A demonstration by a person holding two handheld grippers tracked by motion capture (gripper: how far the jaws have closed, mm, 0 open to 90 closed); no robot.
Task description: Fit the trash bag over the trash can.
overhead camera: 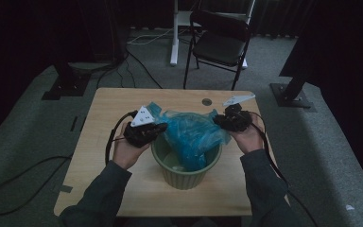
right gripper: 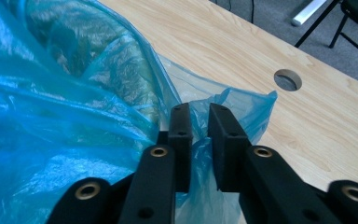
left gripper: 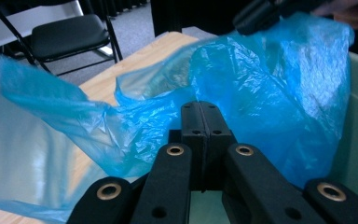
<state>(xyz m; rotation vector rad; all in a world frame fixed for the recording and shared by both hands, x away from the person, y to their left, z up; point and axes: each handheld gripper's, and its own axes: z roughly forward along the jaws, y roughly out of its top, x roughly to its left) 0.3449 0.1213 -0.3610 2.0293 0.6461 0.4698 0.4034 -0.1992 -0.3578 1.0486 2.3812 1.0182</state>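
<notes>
Blue plastic bag [overhead camera: 191, 135] sits bunched in the green bin [overhead camera: 185, 174] mid-table, its mouth upward; left gripper [left gripper: 200, 119] has its jaws pressed together at the bag's left edge; right gripper [right gripper: 200, 126] has film between slightly parted jaws; its view shows the table's round hole [right gripper: 287, 80].

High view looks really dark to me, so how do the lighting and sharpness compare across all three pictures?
High view: dim and underexposed, the room nearly black, though the blue bag and green bin stay readable. Left gripper view: brighter, the bag's left flap smeared by blur, the shut left gripper sharp. Right gripper view: evenly lit, soft sheen on the plastic, table grain crisp, the near jaw bases soft.
</notes>
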